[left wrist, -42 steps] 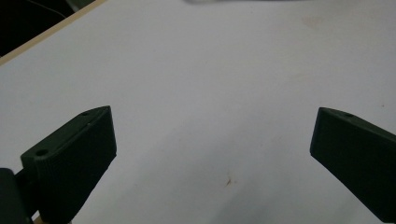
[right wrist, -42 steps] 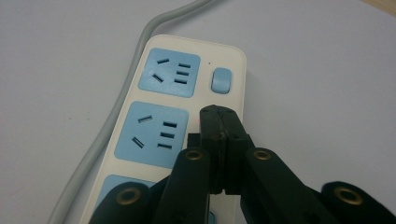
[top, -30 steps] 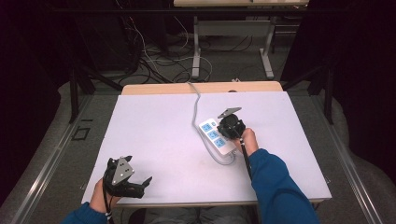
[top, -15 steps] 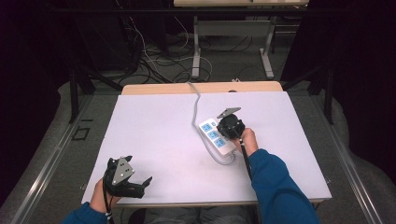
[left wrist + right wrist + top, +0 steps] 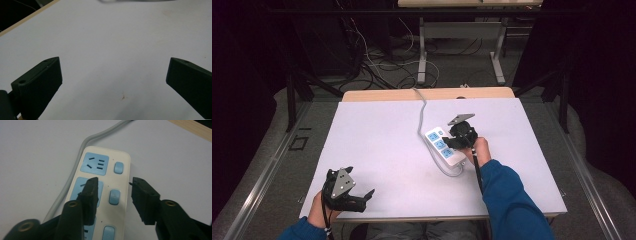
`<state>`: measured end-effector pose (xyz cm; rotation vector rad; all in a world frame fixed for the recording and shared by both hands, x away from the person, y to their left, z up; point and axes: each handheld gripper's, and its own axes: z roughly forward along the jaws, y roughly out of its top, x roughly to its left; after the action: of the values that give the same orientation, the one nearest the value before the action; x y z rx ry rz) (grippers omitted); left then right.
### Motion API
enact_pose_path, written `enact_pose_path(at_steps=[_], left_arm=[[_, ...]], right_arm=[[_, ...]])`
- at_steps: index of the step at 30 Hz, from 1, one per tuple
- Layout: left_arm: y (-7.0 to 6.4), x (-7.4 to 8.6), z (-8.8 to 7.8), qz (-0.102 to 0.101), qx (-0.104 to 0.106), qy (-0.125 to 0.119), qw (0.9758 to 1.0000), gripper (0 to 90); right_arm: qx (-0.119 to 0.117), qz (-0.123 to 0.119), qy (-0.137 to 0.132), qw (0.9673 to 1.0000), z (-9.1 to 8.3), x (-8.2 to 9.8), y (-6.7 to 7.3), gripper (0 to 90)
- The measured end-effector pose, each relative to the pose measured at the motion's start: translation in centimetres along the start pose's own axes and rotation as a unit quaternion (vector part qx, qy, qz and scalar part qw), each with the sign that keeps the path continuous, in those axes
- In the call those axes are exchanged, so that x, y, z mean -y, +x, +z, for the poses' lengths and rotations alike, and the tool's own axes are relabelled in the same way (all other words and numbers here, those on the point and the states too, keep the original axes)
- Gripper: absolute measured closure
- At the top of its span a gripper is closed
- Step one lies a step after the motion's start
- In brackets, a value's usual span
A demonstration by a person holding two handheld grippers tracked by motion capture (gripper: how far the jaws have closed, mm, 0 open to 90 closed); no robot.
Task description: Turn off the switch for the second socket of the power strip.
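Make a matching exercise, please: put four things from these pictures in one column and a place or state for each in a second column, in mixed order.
Things:
1. power strip
2. left gripper
3. right gripper
4. grey cable

Places or states:
A. near the table's front edge, jaws wide apart over bare white surface
B. runs from the strip to the table's far edge
C. lies flat, white with blue sockets
D. above the strip, jaws just opened, nothing between them

Pairs: 1-C, 2-A, 3-D, 4-B

Bare white table top [image 5: 377,150] lies open leftward; the power strip [image 5: 443,147] and its cable [image 5: 421,112] block centre-right.
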<state>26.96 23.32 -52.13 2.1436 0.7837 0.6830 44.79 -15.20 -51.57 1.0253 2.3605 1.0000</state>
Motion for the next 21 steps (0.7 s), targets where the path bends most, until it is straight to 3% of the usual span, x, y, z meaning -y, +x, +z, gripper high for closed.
enact_pose_path(at_steps=[5,9,21], left_arm=[[0.0,0.0,0.0,0.002,-0.001,0.001,1.0000,0.3],[0.0,0.0,0.0,0.002,-0.001,0.000,1.0000,0.3],[0.0,0.0,-0.1,0.001,0.000,0.000,1.0000,0.3]], right_arm=[[-0.017,0.006,-0.010,0.9998,-1.6,0.1,0.0,28.8],[-0.025,0.002,-0.011,0.9996,-2.8,0.4,0.2,16.9],[-0.039,-0.010,-0.024,0.9989,-6.3,2.2,1.1,2.8]])
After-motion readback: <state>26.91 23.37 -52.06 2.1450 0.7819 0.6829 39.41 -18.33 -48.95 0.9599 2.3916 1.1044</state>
